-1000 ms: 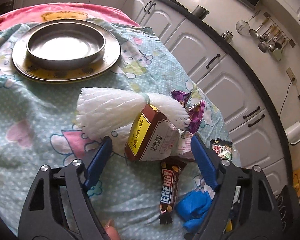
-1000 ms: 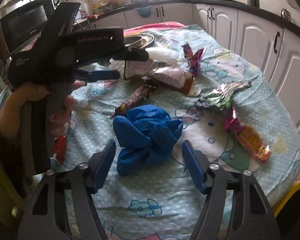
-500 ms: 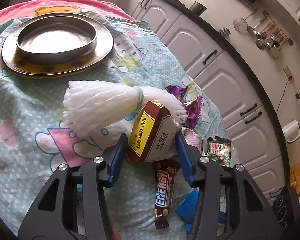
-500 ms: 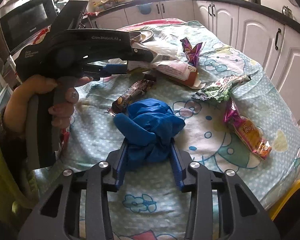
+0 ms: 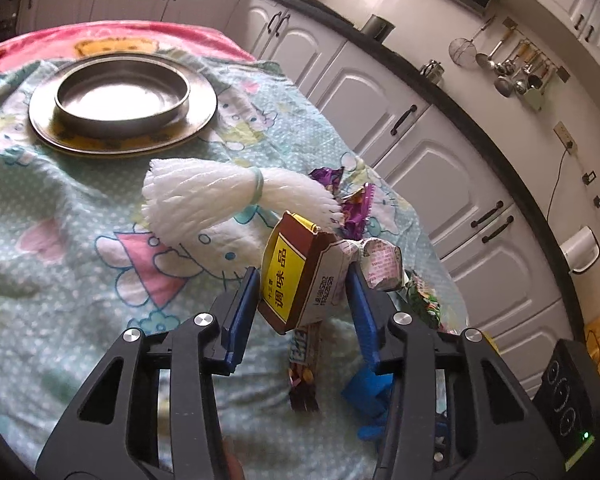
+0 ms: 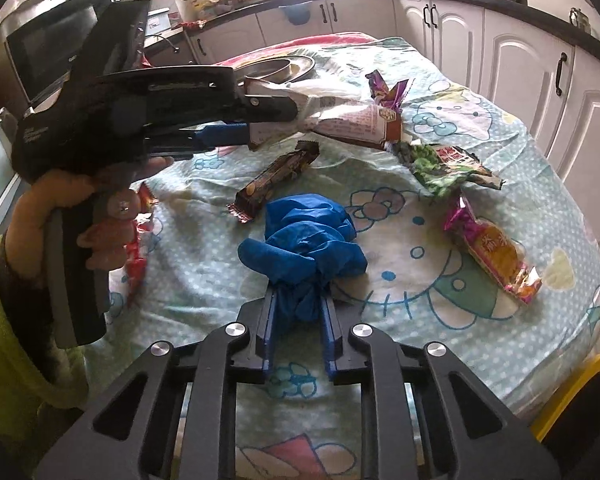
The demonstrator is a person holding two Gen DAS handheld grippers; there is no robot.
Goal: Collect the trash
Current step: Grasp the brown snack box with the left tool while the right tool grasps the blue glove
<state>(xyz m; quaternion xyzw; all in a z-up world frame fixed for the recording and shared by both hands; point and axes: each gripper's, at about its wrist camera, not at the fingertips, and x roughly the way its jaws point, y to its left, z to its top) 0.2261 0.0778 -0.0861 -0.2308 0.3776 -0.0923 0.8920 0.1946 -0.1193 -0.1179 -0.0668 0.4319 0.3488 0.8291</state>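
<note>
**Both grippers clamped on trash**

Table [image 6: 500,340] carried a pale green cartoon-print cloth [image 5: 60,280]. Nested steel plates [image 5: 122,100] sat at its far end. White foam netting [image 5: 220,196] lay near the middle.

Left gripper [image 5: 302,300] had its jaws closed partway onto a brown-and-yellow seasoning box [image 5: 296,276], held tilted, its lower end clear of the cloth. Right gripper [image 6: 298,320] had its jaws drawn narrow, pinching the near end of a crumpled blue glove [image 6: 304,240]; the rest lay on the cloth. Chocolate bar [image 6: 276,178] lay between glove and box. Green wrapper [image 6: 444,164] and orange snack packet [image 6: 494,252] lay to the right, apart.
</note>
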